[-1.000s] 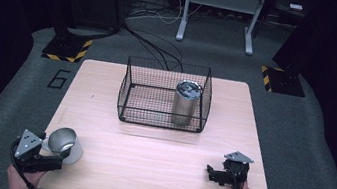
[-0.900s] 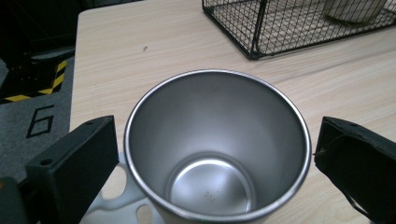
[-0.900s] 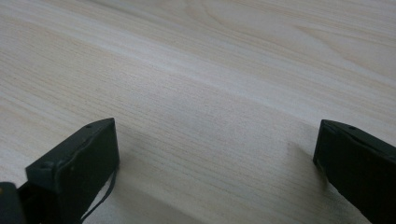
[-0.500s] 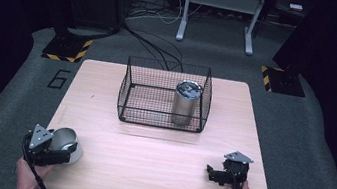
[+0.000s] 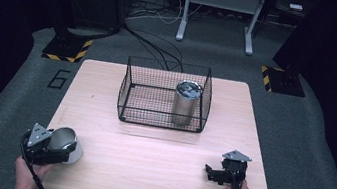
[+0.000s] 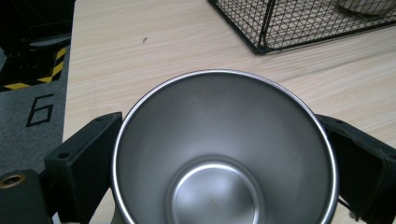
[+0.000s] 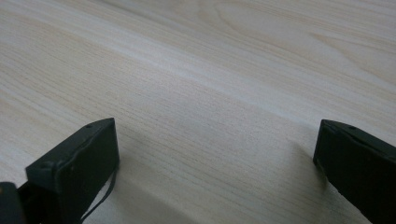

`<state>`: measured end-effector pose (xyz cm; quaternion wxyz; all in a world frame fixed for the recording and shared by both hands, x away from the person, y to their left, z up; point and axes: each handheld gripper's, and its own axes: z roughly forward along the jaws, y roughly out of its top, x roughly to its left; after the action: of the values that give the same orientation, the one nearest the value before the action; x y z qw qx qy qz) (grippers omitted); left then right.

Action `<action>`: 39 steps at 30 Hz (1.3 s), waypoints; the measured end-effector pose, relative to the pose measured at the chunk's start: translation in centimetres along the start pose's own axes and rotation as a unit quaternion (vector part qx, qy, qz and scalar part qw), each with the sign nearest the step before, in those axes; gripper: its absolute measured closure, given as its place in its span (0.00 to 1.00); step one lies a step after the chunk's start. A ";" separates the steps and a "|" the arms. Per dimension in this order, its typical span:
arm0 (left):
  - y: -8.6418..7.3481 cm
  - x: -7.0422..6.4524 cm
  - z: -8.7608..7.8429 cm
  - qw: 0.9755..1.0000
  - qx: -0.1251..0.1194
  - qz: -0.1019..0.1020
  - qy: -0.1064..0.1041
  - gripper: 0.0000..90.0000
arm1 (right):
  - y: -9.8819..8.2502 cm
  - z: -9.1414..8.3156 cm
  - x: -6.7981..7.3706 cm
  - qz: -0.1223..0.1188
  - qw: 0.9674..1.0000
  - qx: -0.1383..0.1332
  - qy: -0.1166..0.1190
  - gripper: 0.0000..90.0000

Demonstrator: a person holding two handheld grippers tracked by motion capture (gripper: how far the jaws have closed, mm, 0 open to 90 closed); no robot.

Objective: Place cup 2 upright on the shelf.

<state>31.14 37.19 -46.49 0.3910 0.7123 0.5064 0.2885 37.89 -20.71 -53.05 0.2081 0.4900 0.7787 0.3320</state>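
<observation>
Cup: steel cup point(image 6: 224, 154), lower left of the high view, near the front left corner of the table point(image 5: 148, 147); mouth faces the left gripper's camera, so its long axis runs along the jaws and the inside bottom shows
Left gripper point(image 5: 50, 145): jaws stand one on each side of the cup wall, right against the rim in the left gripper view; reads as clamped on the cup, though true contact is a judgement
Right gripper point(image 5: 218, 173): lower right of the high view, jaws wide apart, bare wood between them, holding nothing
Basket: black wire basket point(image 5: 164, 94), centre of the table, up and to the right of the cup in the high view, well apart from it
Can: tall metal can point(image 5: 186, 103), upright inside the basket at its right end
Key relation: basket lies forward and to the right of the held cup; its free space is the left part, nearer the left hand than the right
Next move, judged: lift, carry over the basket rim, lower clear of the can
</observation>
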 end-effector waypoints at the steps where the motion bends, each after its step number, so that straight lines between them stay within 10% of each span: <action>1: 0.1 -0.1 -0.1 1.000 -0.004 0.002 0.003 0.07 | 0.0 0.0 0.0 0.001 1.000 0.000 0.000 0.00; 39: 6.3 -4.7 1.0 0.993 -0.023 0.069 -0.093 0.07 | -0.1 0.0 -0.1 -0.007 1.000 -0.002 0.000 0.00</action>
<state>33.62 31.33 -41.72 0.4321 0.7598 0.4109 0.2590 37.88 -20.87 -53.07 0.2109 0.4838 0.7819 0.3319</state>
